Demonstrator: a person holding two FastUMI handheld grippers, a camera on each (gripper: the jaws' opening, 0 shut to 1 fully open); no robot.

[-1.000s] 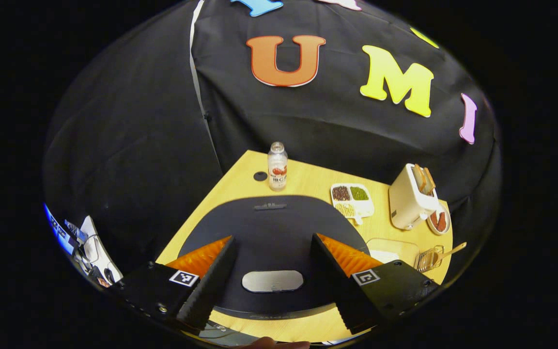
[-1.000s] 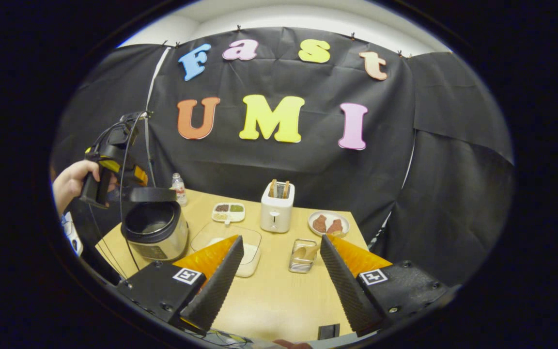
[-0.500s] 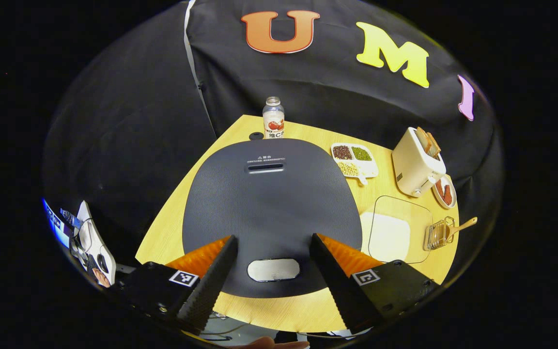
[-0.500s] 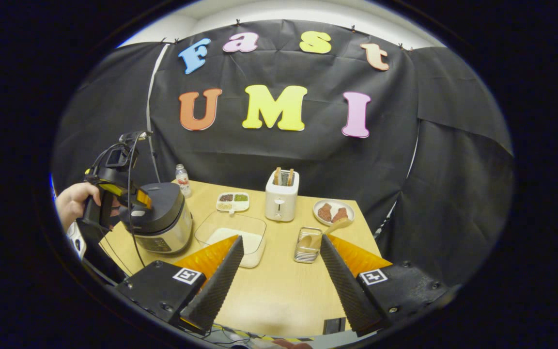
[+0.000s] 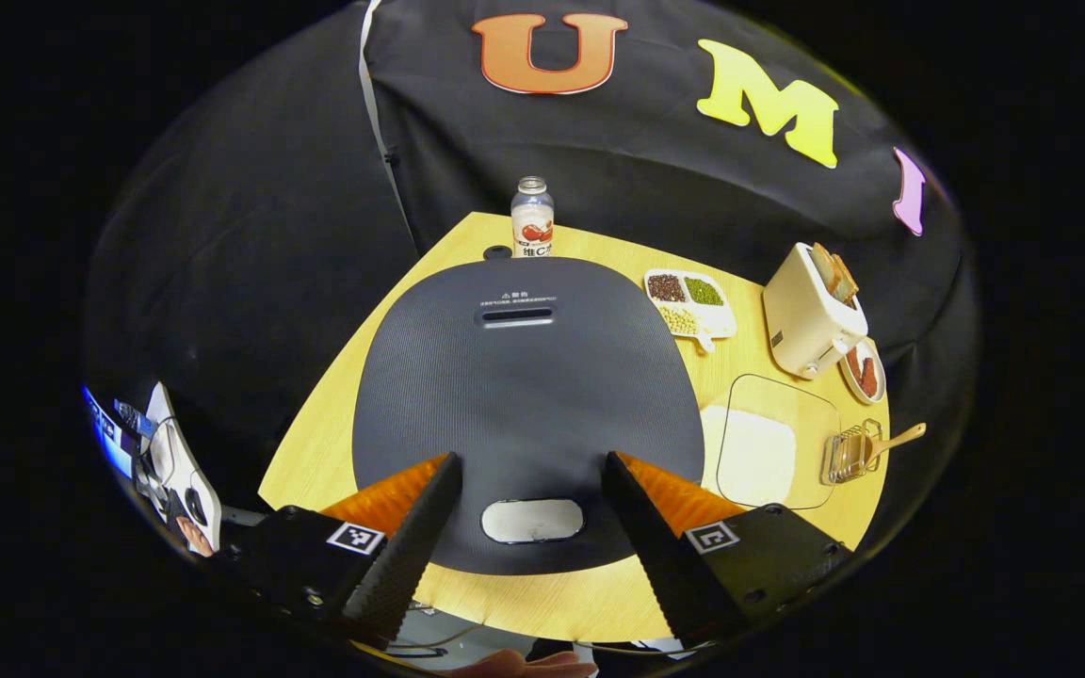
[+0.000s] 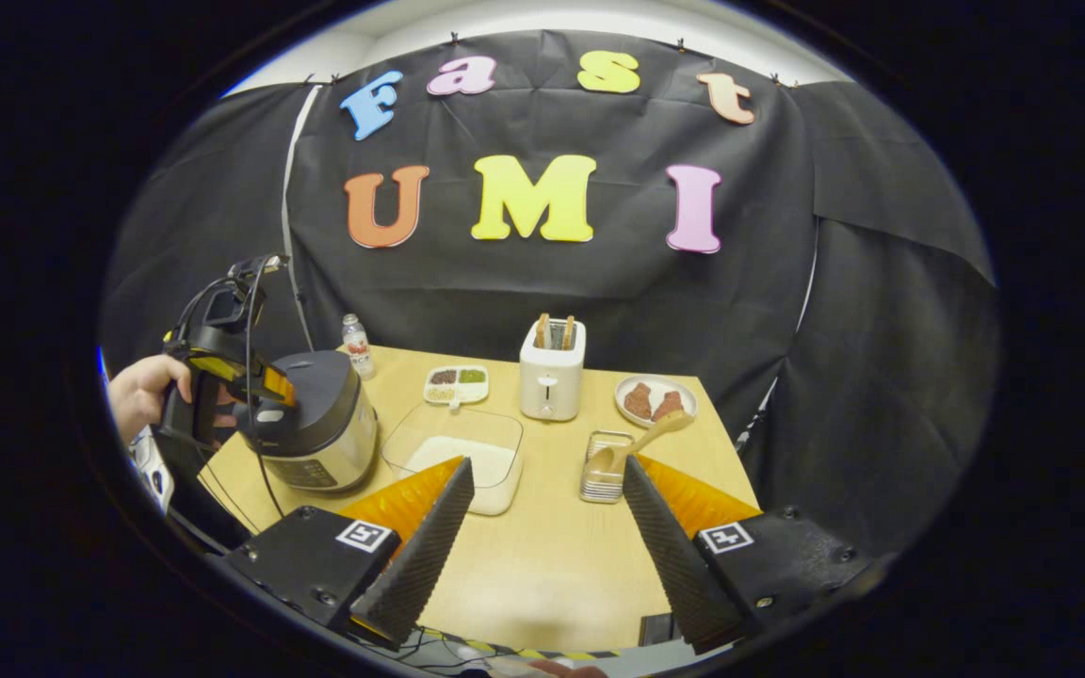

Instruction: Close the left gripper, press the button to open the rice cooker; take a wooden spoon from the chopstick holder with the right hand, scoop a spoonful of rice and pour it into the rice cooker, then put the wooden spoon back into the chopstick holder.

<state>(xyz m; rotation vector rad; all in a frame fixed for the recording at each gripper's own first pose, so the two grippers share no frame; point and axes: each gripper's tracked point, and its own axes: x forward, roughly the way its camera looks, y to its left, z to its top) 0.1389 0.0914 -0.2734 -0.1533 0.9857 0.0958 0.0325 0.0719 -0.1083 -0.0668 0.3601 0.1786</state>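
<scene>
The rice cooker (image 5: 524,377) stands with its dark grey lid down. Its silver button (image 5: 533,521) lies between the spread fingers of my open left gripper (image 5: 529,461), which hovers just over the lid's front edge. In the right gripper view a hand holds that left gripper (image 6: 232,363) at the front of the rice cooker (image 6: 316,424). The wooden spoon (image 6: 641,441) leans in the wire chopstick holder (image 6: 604,471). A clear container of white rice (image 6: 458,457) sits between cooker and holder. My right gripper (image 6: 548,463) is open over the table's near side, holding nothing.
At the back of the wooden table (image 6: 542,565) stand a white toaster (image 6: 552,381) with bread, a plate (image 6: 655,400) of brown pieces, a sectioned dish (image 6: 456,381) of beans and a small bottle (image 6: 354,344). Cables hang at the table's left edge.
The cooker's lid, raised a second ago, has come down shut, and the left gripper has dropped with it to the lid's front. The right gripper has barely shifted.
</scene>
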